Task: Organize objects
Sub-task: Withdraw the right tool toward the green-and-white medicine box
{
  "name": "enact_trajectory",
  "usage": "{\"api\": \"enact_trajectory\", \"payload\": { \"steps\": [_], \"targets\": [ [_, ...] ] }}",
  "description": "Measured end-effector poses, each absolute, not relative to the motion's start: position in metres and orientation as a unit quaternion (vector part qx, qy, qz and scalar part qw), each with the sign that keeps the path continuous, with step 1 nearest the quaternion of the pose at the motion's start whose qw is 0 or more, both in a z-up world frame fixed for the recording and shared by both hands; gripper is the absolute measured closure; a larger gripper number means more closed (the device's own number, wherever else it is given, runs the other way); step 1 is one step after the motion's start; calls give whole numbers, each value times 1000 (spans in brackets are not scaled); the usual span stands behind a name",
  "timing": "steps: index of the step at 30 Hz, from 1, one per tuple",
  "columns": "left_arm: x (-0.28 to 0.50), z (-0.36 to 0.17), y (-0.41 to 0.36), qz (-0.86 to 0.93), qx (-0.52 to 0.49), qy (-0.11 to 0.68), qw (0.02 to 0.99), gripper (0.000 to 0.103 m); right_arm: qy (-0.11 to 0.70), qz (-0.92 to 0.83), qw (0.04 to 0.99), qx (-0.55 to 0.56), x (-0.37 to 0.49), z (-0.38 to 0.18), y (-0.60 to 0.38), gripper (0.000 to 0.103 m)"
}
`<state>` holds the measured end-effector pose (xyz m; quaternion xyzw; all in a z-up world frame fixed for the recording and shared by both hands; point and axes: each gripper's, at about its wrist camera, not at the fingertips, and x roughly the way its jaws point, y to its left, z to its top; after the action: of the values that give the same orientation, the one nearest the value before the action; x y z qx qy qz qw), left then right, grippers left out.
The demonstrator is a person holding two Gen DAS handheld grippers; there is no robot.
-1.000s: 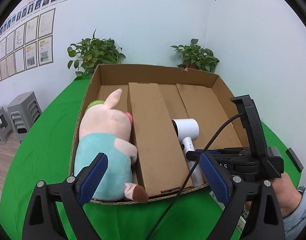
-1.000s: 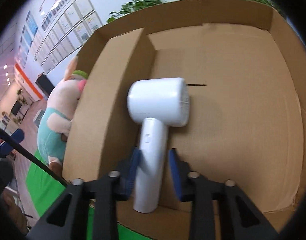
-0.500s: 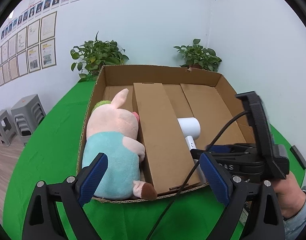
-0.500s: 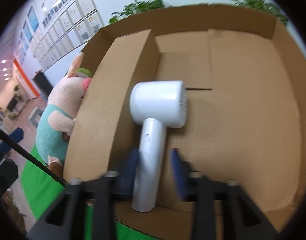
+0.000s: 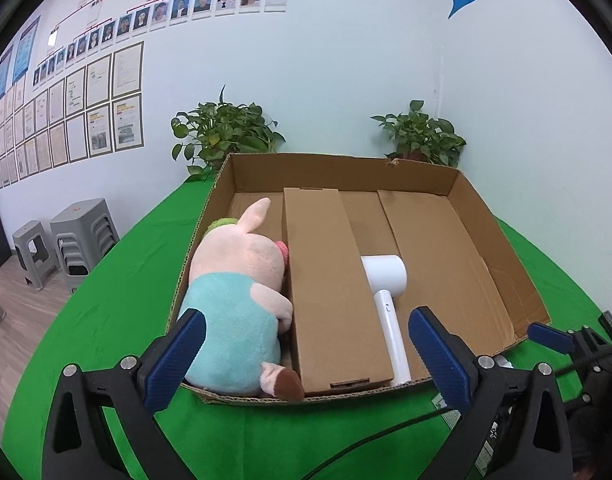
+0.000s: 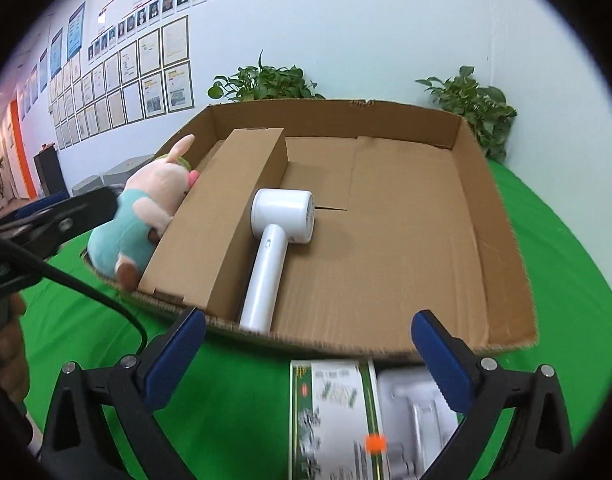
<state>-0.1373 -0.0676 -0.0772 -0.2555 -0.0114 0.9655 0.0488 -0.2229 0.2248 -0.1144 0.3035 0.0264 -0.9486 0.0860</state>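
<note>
A shallow cardboard box (image 5: 502,240) (image 6: 494,216) lies on the green table. Inside it a pink plush pig in a teal shirt (image 5: 233,300) (image 6: 141,212) lies at the left, a long brown carton (image 5: 330,288) (image 6: 217,220) beside it, then a white hair dryer (image 5: 386,292) (image 6: 273,236) on its side. My left gripper (image 5: 301,356) hangs before the box's near edge, its jaws opening with nothing between them. My right gripper (image 6: 306,356) is back from the box, its jaws opening too, above a flat printed package (image 6: 334,408) on the table. The dryer lies free.
Two potted plants (image 5: 225,132) (image 5: 422,140) stand behind the box against the wall. Grey stools (image 5: 81,236) stand on the floor at left. A black cable (image 6: 85,284) runs across the left of the right wrist view. A hand (image 6: 9,352) holds the left gripper there.
My right gripper let go of the hair dryer's handle, opened wide and drew back out of the box to over the package. The left gripper tilted up slightly and opened a little more.
</note>
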Motion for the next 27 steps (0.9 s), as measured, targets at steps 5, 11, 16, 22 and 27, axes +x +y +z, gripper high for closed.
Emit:
{"api": "enact_trajectory", "payload": {
  "steps": [5, 11, 16, 22, 27],
  "targets": [
    [-126, -77, -57, 967, -249, -2, 55, 1, 25, -953, 65, 294, -204, -111, 233, 1],
    [-119, -86, -47, 963, -261, -15, 73, 1, 28, -950, 63, 303, -194, -117, 241, 1],
    [-117, -92, -45, 956, -276, -23, 92, 1, 27, -946, 71, 314, -188, -126, 247, 1],
    [-116, -94, -45, 953, -285, -29, 102, 1, 27, -946, 95, 309, -177, -130, 245, 1],
    [-121, -102, -41, 937, -316, -42, 143, 1, 42, -945, 147, 288, -147, -133, 241, 1]
  ]
}}
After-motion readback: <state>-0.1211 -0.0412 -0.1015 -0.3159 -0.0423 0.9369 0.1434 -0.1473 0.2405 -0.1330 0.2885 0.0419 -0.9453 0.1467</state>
